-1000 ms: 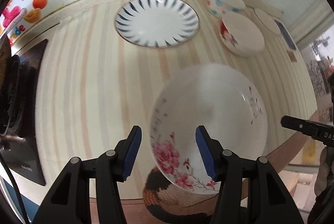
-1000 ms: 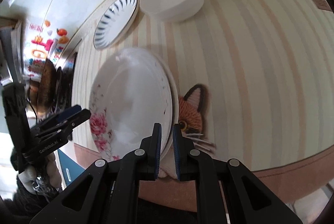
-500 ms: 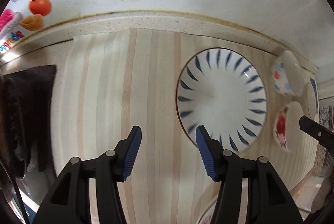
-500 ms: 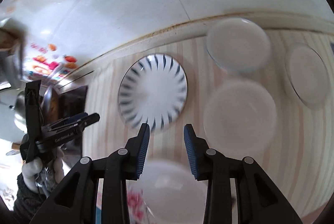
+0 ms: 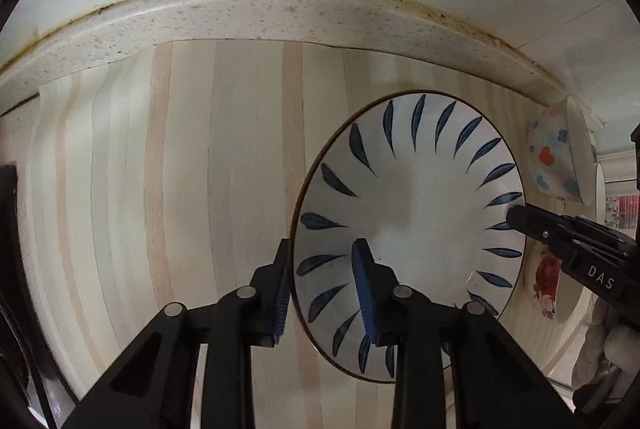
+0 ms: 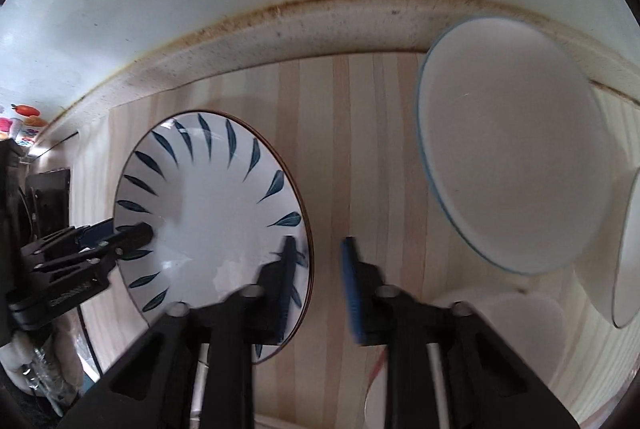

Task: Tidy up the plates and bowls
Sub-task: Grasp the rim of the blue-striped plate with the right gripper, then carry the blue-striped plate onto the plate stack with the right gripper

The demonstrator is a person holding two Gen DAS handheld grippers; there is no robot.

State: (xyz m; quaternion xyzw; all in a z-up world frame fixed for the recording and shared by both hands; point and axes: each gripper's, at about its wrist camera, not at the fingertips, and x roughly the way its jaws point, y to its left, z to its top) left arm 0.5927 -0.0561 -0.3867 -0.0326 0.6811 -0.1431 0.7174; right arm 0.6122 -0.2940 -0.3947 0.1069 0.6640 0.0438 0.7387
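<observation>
My left gripper [image 5: 322, 289] has its fingers apart, straddling the near-left rim of the blue-leaf plate [image 5: 412, 225], one finger outside the edge and one over the plate's face, so closing should pinch the rim. My right gripper [image 6: 318, 279] is also spread, straddling the opposite rim, left finger over the plate and right finger over bare table [image 6: 352, 149]. I judge I'm setting up a two-sided lift, since a wide, shallow plate lying flat offers only its edge. The plate lies flat on the striped table near the back wall. To its right stand a dotted bowl [image 5: 558, 157] and a flowered bowl [image 5: 548, 285], both apart from it.
</observation>
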